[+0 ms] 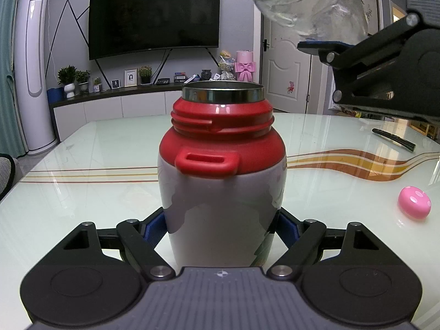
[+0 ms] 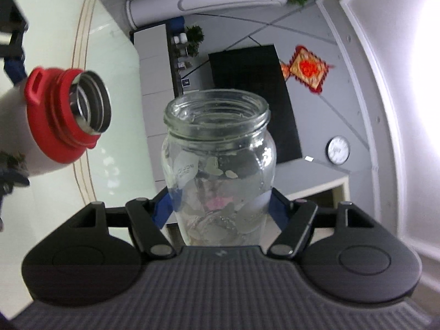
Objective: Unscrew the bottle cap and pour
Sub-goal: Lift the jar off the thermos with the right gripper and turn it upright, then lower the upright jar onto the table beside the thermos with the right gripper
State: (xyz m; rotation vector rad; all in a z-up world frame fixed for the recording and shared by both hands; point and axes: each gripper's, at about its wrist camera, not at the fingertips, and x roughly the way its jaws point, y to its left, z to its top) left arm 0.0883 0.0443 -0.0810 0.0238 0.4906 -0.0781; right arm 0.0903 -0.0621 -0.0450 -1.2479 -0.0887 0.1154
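Both jaws grip: left flask; right glass jar, tipped.

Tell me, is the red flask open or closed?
Open: the red flask has no cap, and its bare steel rim shows.

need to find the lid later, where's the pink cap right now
In the left wrist view the pink cap lies on the glass table, far right, to the right of the red and white flask and nearer the camera than the black remote.

Red-topped white flask with steel rim; clear glass jar; pale table, orange-striped; pink cap, seemingly white-dotted.
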